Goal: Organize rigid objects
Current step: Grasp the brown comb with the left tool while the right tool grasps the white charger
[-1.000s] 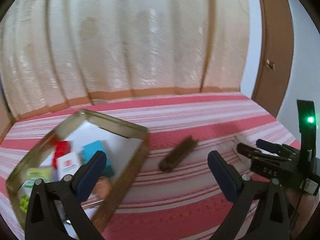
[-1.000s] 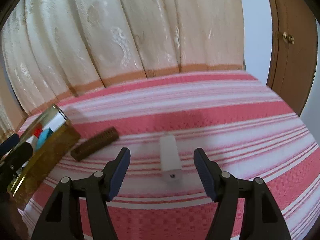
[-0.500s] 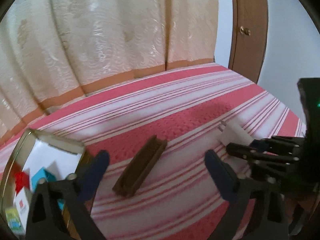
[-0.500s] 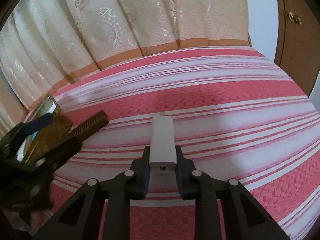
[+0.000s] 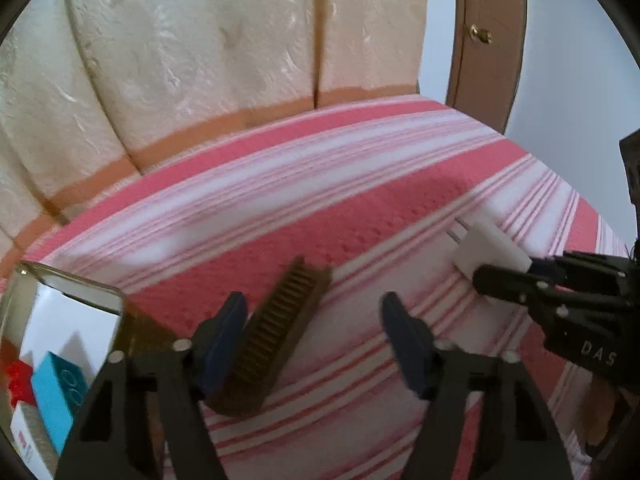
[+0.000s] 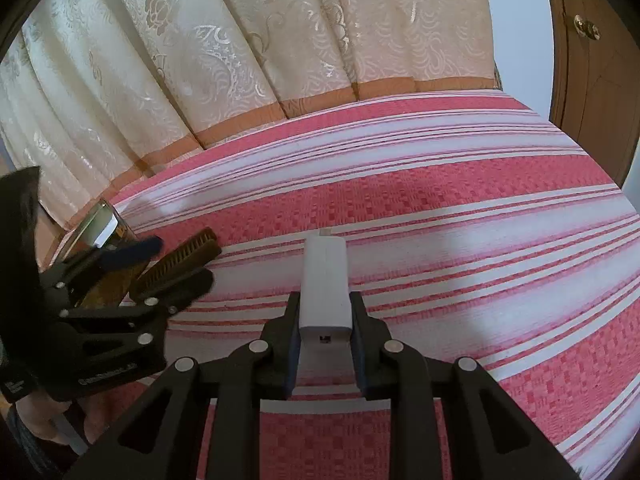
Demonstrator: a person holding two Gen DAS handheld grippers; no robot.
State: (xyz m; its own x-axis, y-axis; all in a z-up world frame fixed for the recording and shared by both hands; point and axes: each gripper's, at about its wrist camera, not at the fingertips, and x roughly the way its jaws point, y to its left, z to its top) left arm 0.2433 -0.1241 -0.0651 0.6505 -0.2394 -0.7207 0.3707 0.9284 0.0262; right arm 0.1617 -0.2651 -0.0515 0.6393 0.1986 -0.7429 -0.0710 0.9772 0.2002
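Note:
A brown comb lies on the red and white striped bedspread. My left gripper is around it. Its jaws are closing: the left pad is against the comb's side and the right pad is still well off it. The right wrist view shows the same comb between those fingers. My right gripper is shut on the near end of a white plug adapter, which rests on the cloth. The left wrist view shows this adapter at the right, in the right gripper.
A gold-rimmed tray sits at the left with a teal box, a red item and a white box inside. A cream curtain hangs behind the bed. A wooden door stands at the right.
My left gripper has swung right from the tray to the comb, dropped lower and narrowed its jaws around it. My right gripper has shut on the white adapter.

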